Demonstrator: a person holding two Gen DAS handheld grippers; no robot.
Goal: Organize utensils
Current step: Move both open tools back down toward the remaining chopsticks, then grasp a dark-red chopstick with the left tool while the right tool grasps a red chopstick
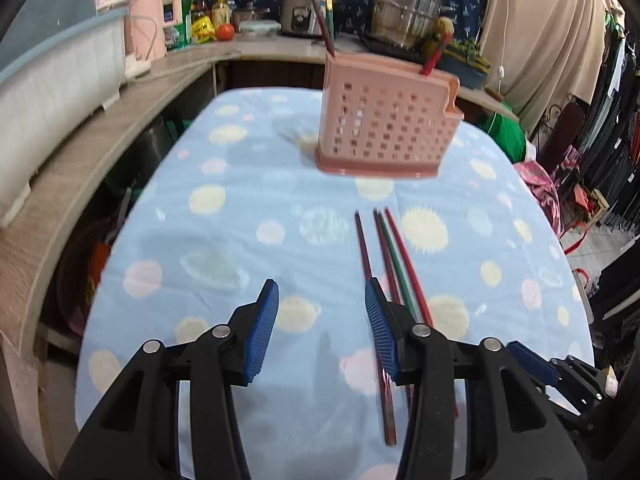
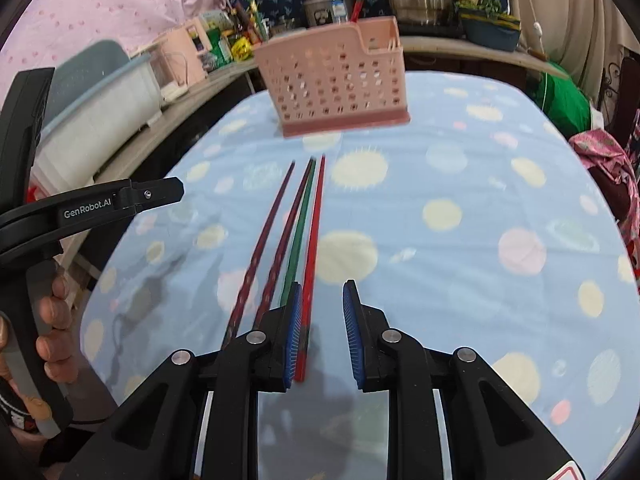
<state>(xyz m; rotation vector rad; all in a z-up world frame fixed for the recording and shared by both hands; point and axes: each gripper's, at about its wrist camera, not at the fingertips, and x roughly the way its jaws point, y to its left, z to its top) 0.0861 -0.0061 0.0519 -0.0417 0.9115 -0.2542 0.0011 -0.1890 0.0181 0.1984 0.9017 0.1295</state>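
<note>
Several chopsticks lie side by side on the blue spotted tablecloth (image 1: 240, 240): two dark red ones (image 1: 364, 248), a green one (image 1: 394, 264) and a red one (image 1: 404, 256). Beyond their far tips stands a pink perforated utensil basket (image 1: 384, 128) with a few chopsticks (image 1: 325, 20) upright in it. My left gripper (image 1: 322, 292) is open over the cloth, its right finger over the chopsticks' near part. My right gripper (image 2: 322, 292) is open above the near ends; the red chopstick (image 2: 316, 216) runs on the cloth just inside its left pad, the green one (image 2: 302, 216) under that finger.
A wooden counter (image 1: 100, 140) curves along the left and back, bearing a white tub (image 1: 52, 80), bottles, a cooker and steel pots (image 1: 404, 8). Clothes hang at the right. A hand (image 2: 52, 320) holds the left gripper's body at the right wrist view's left edge.
</note>
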